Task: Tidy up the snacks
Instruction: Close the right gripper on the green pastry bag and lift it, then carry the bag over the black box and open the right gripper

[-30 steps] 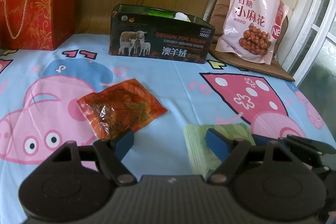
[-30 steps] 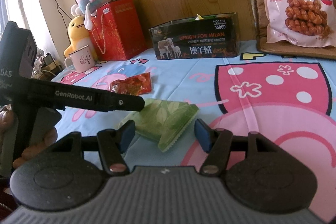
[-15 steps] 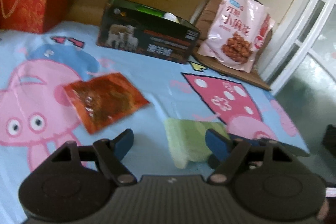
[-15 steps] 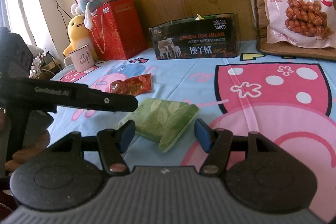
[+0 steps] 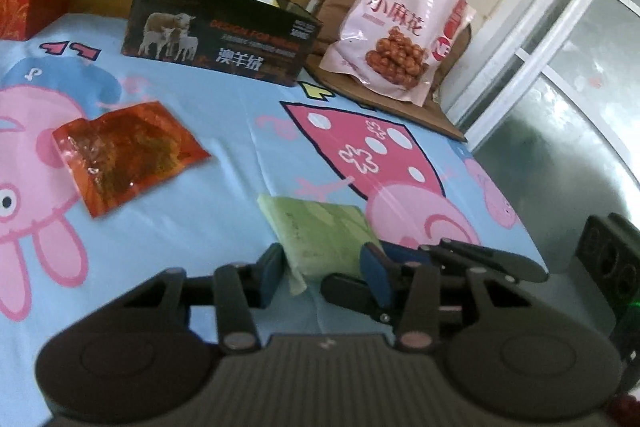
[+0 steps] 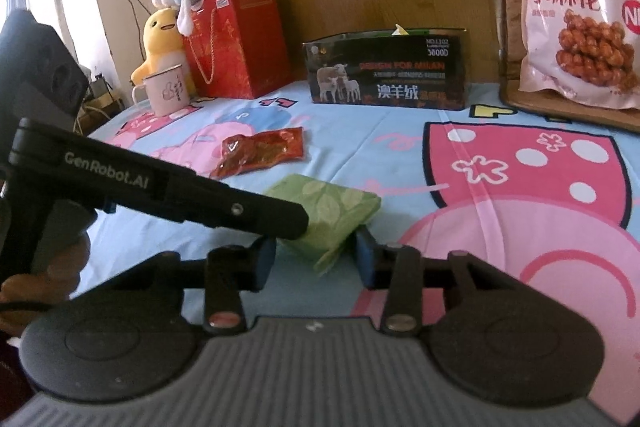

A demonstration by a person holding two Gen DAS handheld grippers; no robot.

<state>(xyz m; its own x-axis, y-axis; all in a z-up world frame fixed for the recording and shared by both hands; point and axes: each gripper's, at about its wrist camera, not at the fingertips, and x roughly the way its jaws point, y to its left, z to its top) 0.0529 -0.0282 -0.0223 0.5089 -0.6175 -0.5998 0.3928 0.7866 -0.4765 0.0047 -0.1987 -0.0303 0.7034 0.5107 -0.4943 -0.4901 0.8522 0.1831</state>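
A green leaf-print packet (image 5: 320,235) (image 6: 332,211) lies on the cartoon bedsheet (image 5: 224,195). My left gripper (image 5: 323,273) has the packet's near end between its blue pads; its jaws are closing and the pads touch both sides. My right gripper (image 6: 316,259) straddles the packet's near corner, jaws closing, with small gaps still showing beside its pads. One left finger (image 6: 224,205) crosses over the packet's left side in the right wrist view. An orange-red snack packet (image 5: 124,155) (image 6: 260,151) lies further left. A dark open box (image 5: 224,35) (image 6: 386,71) stands at the back.
A big pink snack bag (image 5: 400,27) (image 6: 576,7) leans on a brown cushion at the back right. A red gift bag (image 6: 236,43), a yellow plush toy (image 6: 160,43) and a mug (image 6: 166,93) stand at the back left. The bed's edge (image 5: 516,223) drops off at the right.
Both pairs of jaws have narrowed around the green packet. My left gripper swung right and tilted down, from beside the orange packet onto the green one. The right gripper stayed in place.
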